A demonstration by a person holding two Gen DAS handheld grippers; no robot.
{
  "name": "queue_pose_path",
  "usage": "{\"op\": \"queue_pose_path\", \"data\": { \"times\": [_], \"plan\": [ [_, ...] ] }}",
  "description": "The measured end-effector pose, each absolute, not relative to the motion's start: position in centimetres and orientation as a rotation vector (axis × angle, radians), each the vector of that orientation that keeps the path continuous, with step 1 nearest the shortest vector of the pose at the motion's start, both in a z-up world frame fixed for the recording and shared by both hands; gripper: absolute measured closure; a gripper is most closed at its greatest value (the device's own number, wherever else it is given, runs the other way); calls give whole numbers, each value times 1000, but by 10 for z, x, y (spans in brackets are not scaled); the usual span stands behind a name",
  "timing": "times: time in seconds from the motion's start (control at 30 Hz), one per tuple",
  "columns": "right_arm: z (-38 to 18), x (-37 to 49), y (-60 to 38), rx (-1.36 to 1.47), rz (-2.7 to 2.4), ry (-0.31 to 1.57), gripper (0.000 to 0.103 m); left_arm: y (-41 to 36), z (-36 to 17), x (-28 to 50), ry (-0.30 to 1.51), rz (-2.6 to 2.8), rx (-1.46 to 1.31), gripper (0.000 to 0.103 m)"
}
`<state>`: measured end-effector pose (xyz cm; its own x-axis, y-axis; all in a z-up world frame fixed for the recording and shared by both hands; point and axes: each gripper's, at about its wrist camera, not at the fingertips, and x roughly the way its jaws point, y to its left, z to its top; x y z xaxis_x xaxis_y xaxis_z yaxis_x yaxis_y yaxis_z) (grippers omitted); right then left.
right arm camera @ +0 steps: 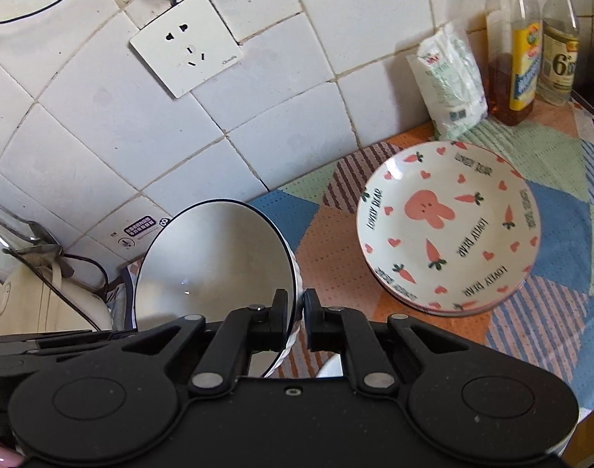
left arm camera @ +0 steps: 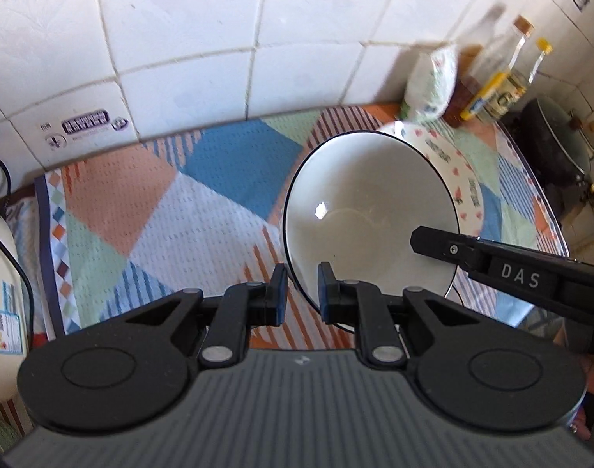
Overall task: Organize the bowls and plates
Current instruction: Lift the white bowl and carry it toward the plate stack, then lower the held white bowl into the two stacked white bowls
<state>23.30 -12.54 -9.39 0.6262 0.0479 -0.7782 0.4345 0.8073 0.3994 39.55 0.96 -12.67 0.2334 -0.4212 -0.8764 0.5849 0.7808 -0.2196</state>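
A white bowl with a thin black rim is held tilted above the patchwork cloth. My left gripper is shut on its near left rim. My right gripper is shut on the bowl's right rim; its finger reaches in from the right in the left wrist view. A stack of white plates printed with a pink rabbit, carrots and hearts lies on the cloth to the right of the bowl, partly hidden behind it in the left wrist view.
A patchwork cloth covers the counter against a white tiled wall with a socket. A white bag and two bottles stand at the back right. A cream kettle with a cord is at the left. A dark wok sits far right.
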Motion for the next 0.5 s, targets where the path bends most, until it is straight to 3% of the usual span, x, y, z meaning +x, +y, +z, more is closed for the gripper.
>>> {"op": "queue_pose_path", "data": {
  "times": [0.5],
  "plan": [
    [-124,169,-148,634,-235,816,91,-28,-154,343,1219,-749,317,88]
  ]
}}
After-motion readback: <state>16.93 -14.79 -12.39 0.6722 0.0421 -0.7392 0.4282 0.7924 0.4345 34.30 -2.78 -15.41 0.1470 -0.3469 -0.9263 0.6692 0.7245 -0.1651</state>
